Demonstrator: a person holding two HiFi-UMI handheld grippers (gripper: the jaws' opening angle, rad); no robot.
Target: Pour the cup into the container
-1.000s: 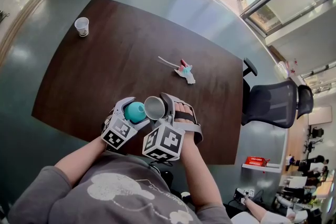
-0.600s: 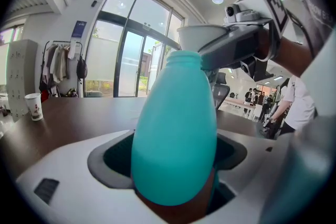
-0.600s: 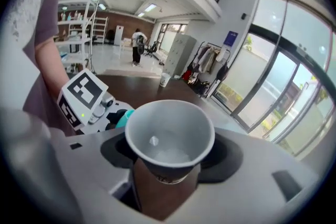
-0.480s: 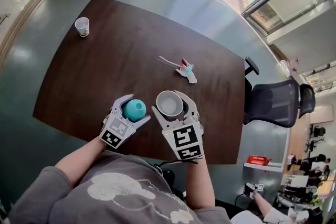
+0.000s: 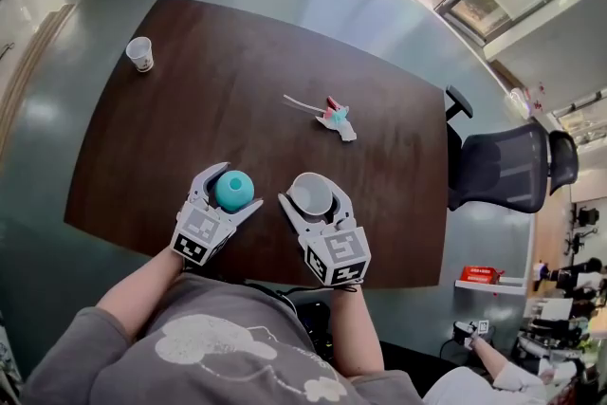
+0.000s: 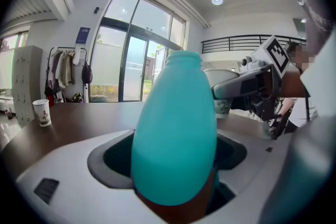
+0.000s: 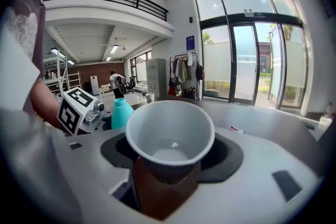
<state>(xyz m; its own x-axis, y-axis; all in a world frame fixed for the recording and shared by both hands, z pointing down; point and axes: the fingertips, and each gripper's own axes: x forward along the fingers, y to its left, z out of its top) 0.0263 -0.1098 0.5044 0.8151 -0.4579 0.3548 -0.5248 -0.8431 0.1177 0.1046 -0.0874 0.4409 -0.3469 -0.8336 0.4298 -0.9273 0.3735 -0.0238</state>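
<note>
Dead centre there's the white cup [image 7: 169, 131], upright, clamped between the right gripper's [image 7: 170, 161] jaws (looks pretty much empty inside). Left of it the teal container [image 7: 122, 112] pokes up right beside the left gripper [image 7: 106, 119], with glass doors [image 7: 247, 60] at the upper right

The white paper cup [image 5: 310, 193] sits upright, mouth up, low in the frame's centre. The teal narrow-necked container [image 5: 233, 190] stands upright just left of it, not touching.

Past teal container [image 5: 234, 190] and gripped cup [image 5: 310, 194] lies bare tabletop [image 5: 190, 119], interrupted by far paper cup [image 5: 139, 53] and scrap [image 5: 335, 120].
</note>
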